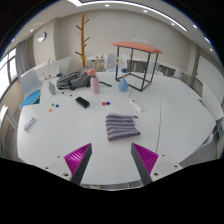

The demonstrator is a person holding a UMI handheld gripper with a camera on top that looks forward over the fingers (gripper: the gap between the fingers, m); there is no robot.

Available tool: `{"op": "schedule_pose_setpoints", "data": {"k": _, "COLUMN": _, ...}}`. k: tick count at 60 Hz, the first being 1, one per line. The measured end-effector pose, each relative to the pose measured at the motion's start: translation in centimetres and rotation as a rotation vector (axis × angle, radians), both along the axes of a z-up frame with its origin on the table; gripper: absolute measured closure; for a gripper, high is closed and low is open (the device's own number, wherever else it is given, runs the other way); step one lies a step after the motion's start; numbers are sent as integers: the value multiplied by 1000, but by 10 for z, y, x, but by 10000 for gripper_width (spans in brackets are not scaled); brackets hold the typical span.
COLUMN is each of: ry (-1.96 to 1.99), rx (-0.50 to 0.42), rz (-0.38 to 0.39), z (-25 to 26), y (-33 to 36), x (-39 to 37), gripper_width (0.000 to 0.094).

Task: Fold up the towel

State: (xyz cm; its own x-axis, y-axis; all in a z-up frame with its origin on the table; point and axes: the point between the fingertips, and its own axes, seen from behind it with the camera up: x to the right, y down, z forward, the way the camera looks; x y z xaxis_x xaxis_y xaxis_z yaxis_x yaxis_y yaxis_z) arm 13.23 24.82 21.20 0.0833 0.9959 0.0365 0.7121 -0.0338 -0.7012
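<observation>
- Gripper (pixel 112 158): released, pink pads spread, nothing held.
- Grey striped towel (pixel 121 126): folded, flat, just ahead of fingers.
- White table (pixel 170 110): bare surface around the towel; clutter lies well beyond.

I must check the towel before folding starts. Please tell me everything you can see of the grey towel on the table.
The towel is grey with darker stripes and looks like soft cloth. It lies flat in a loose, rumpled, roughly square shape on the white table, alone, with no other thing touching it. It sits just ahead of the gripper, whose fingers are open and apart from it.
</observation>
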Motion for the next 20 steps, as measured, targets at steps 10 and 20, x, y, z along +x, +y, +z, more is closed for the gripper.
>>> {"op": "schedule_pose_setpoints", "data": {"k": 10, "ry": 7, "rx": -27, "rz": -39, "z": 3, "y": -4, "x": 13, "gripper_width": 89}}
{"op": "schedule_pose_setpoints", "data": {"k": 20, "ry": 23, "rx": -21, "rz": -46, "z": 5, "y": -2, "x": 8, "gripper_width": 89}}
